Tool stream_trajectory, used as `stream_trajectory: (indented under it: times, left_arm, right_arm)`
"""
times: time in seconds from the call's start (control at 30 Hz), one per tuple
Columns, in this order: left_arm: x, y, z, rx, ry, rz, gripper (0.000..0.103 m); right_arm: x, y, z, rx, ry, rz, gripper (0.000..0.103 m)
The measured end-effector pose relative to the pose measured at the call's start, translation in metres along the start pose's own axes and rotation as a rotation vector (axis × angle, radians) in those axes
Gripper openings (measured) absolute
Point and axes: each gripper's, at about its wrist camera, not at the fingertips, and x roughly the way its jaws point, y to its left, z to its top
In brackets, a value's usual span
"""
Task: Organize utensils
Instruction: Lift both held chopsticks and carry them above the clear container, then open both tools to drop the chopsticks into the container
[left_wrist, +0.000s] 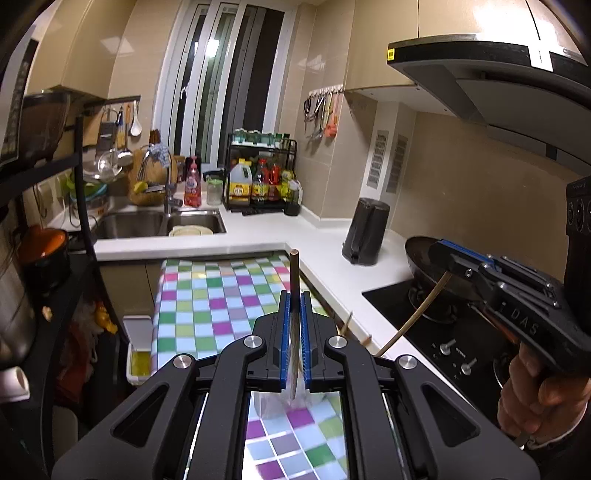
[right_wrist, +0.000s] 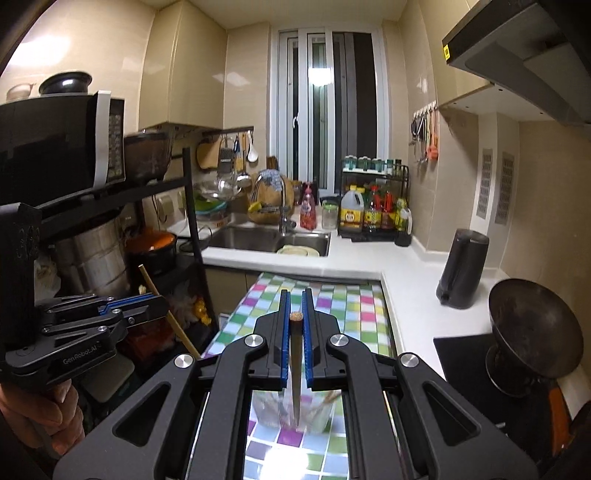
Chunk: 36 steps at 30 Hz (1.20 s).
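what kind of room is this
A small home kitchen, most likely: a steel double sink set in a white L-shaped counter, a wok on a black gas hob, and a rack of oil and sauce bottles by the window.

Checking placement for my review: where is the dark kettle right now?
In the left wrist view the dark kettle stands right of centre on the white counter, between the bottle rack and wok.

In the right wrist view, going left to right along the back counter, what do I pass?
Sink → red bottle → clear jar → bottle rack → black kettle → wok.
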Motion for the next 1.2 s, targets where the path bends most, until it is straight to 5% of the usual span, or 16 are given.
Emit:
stream_trajectory:
  times: [0.17, 0.47, 1.2]
  left_arm:
    - [0.036, -0.001, 0.008, 0.011, 0.029, 0.014, 0.006]
    - [0.102, 0.007, -0.028, 0.021, 0.140, 0.040, 0.006]
    - [0.147, 0.005, -0.067, 0.040, 0.235, 0.036, 0.006]
  right_arm:
    - [0.033, 0.001, 0.003, -0.026, -0.002, -0.029, 0.006]
    - [0.086, -0.013, -0.030, 0.004, 0.069, -0.043, 0.006]
    - [0.129, -0.021, -0.080, 0.013, 0.177, -0.049, 0.006]
